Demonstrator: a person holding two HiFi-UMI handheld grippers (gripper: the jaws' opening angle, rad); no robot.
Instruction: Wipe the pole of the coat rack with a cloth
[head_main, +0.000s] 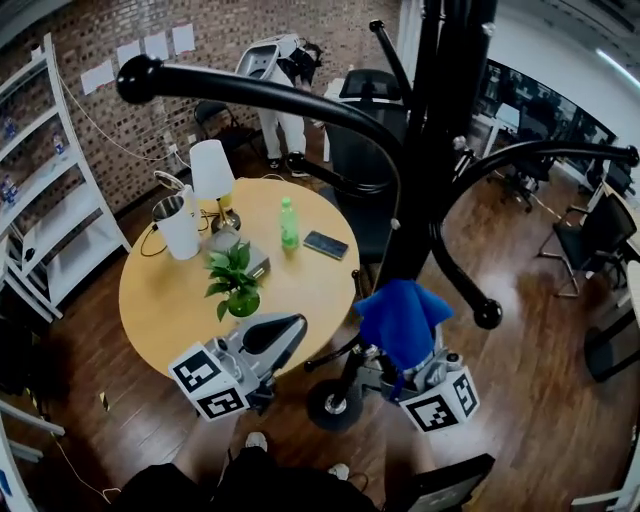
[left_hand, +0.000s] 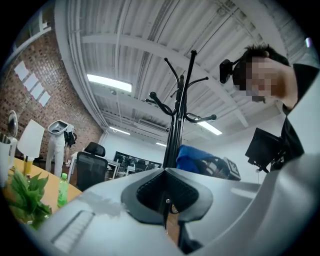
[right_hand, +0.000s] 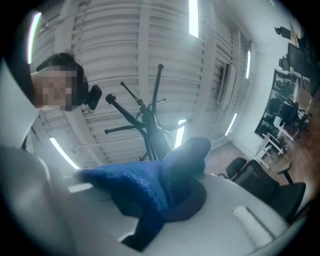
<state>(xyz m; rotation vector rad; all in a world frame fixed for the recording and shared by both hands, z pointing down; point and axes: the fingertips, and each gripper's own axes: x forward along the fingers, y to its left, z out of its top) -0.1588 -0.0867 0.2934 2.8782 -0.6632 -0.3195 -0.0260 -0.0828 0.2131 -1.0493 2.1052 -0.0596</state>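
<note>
– Under the coat rack, what do I have, counted?
– Two hand-held grippers, one cloth, one pole. Your right hand-held gripper (head_main: 412, 368) has its jaws clamped on the blue cloth (head_main: 403, 318), low down just beside the pole (head_main: 425, 200); whether they touch, I cannot tell. Your left hand-held gripper (left_hand: 165, 216) has its jaws pressed together, nothing between them.
– Which view tells more?
– Only your head view shows the phone (head_main: 326, 244) on the round surface (head_main: 160, 300), with one plant (head_main: 235, 285), one green bottle (head_main: 288, 222) and one lamp (head_main: 213, 175). Your right gripper view shows cloth bunched over the jaws.
– Anything in the way?
– One curved hook (head_main: 487, 314) ends just right of the cloth.
</note>
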